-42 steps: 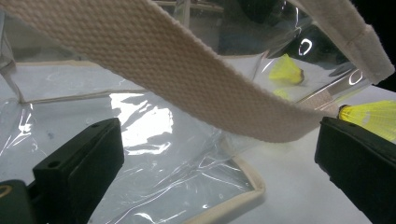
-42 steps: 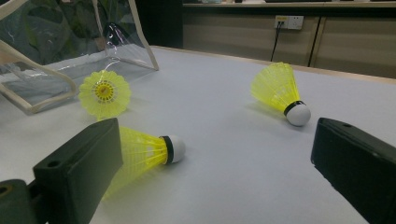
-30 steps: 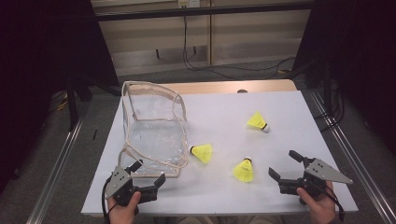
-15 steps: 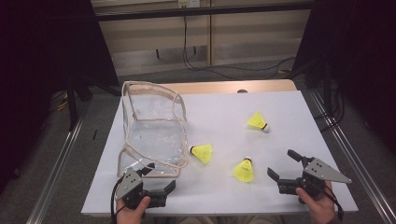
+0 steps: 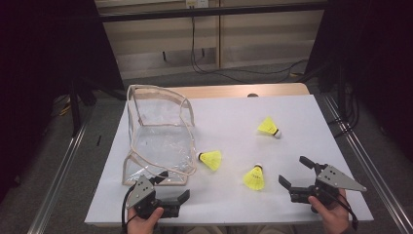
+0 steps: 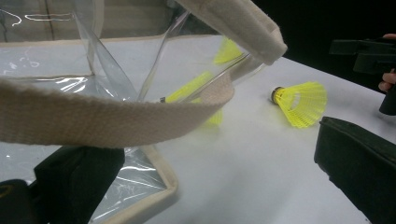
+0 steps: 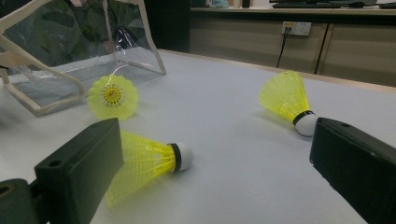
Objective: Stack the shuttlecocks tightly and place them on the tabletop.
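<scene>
A clear plastic bag (image 5: 158,131) with beige trim lies open-sided on the white table sheet (image 5: 229,122). Three yellow shuttlecocks lie to its right: one by the bag's front corner (image 5: 211,159), one nearer me (image 5: 254,177), one farther back (image 5: 268,126). My left gripper (image 5: 174,185) is open at the bag's front edge. In the left gripper view the beige strap (image 6: 116,116) crosses above the gripper (image 6: 219,186), and the bag's corner (image 6: 159,191) lies between the jaws. My right gripper (image 5: 293,170) is open, with the nearest shuttlecock (image 7: 149,161) just ahead of its left jaw.
The sheet's front edge runs just behind both hands (image 5: 143,222). Metal rails (image 5: 58,170) flank the table on both sides. Beyond the table are a wooden strip (image 5: 243,90), floor cables (image 5: 229,73) and a low cabinet. The other gripper (image 6: 364,53) appears far right in the left gripper view.
My left gripper has moved right along the front edge and turned toward the bag's front corner. The right gripper has barely shifted. The shuttlecocks and bag lie as before.
</scene>
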Tool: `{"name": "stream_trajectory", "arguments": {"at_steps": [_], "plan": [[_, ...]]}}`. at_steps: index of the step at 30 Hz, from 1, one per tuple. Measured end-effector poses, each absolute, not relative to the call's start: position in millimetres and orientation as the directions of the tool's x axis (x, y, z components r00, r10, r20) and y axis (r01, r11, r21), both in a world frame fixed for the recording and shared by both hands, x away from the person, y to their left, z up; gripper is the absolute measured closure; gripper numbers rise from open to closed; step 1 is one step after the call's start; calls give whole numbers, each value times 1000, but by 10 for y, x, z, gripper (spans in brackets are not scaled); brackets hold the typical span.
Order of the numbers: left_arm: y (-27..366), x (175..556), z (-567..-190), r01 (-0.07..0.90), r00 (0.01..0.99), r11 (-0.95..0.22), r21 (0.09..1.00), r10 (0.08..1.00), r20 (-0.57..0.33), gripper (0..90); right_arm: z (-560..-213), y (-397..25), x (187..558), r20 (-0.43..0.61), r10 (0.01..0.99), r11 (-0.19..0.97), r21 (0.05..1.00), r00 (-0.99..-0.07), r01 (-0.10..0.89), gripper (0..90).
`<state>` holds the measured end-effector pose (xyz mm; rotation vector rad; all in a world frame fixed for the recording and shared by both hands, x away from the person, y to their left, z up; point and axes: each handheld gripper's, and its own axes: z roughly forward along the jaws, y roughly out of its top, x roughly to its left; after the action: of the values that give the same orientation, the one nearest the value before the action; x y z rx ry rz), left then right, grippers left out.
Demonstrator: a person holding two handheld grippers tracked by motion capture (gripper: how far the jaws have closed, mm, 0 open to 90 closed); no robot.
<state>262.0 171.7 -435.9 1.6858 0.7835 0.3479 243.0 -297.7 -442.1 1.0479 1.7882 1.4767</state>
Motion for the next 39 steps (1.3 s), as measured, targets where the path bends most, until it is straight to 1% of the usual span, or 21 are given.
{"name": "stream_trajectory", "arguments": {"at_steps": [6, 21, 36, 39], "plan": [[1676, 2605, -4360, 311, 739, -78, 947, 646, -190, 13, -4424, -2970, 2433, 43, 852, 75, 976, -522, 202, 23], [1610, 2561, -4363, 323, 756, -97, 941, 624, -195, 14, -4423, -2969, 2430, 39, 850, 78, 977, -526, 198, 23], [1532, 2518, -4356, 347, 763, -79, 935, 603, -232, 13, -4417, -2976, 2425, 38, 849, 79, 977, -527, 198, 23], [1526, 2515, -4365, 347, 765, -91, 934, 603, -226, 14, -4421, -2980, 2428, 47, 849, 72, 977, -527, 202, 23]]}}
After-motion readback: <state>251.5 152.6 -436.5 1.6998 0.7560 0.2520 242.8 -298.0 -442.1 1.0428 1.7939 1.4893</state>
